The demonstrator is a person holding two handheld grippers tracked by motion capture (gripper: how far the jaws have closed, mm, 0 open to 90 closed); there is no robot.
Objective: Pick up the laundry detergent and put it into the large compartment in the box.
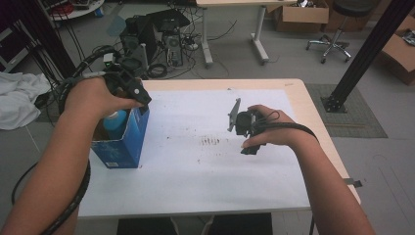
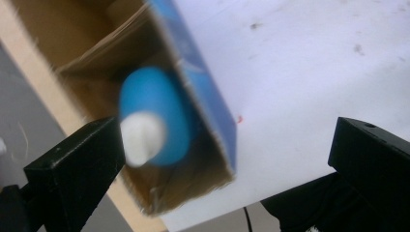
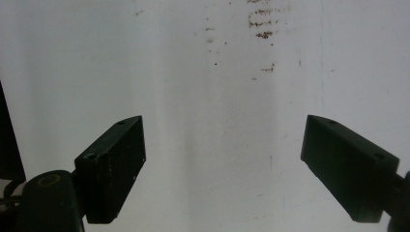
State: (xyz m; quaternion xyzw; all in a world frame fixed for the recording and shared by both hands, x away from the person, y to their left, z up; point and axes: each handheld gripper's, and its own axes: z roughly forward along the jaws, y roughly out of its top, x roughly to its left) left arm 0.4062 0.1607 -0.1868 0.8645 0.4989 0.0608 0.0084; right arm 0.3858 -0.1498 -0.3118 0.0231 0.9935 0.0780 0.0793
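The left gripper point(image 2: 225, 159) had its jaws spread wide with nothing gripped, hovering above the blue bottle point(image 2: 153, 118), which stood inside the open blue carton point(image 1: 122, 142) at the bench's point(image 1: 303, 105) left edge. The right gripper point(image 3: 222, 159) hung with jaws wide over the white sheet point(image 3: 203, 96).

High view: fixed above person's side, looks forward and down over white table point(image 1: 215, 171), floor clutter beyond. Left gripper view: close, looks down into open blue carton point(image 2: 212, 96) with blue bottle point(image 2: 154, 116); same carton point(image 1: 129, 139) at table's left edge. Right gripper view: close, faces stained table sheet point(image 3: 208, 96); stains point(image 3: 263, 21) shared with high view point(image 1: 210, 141).
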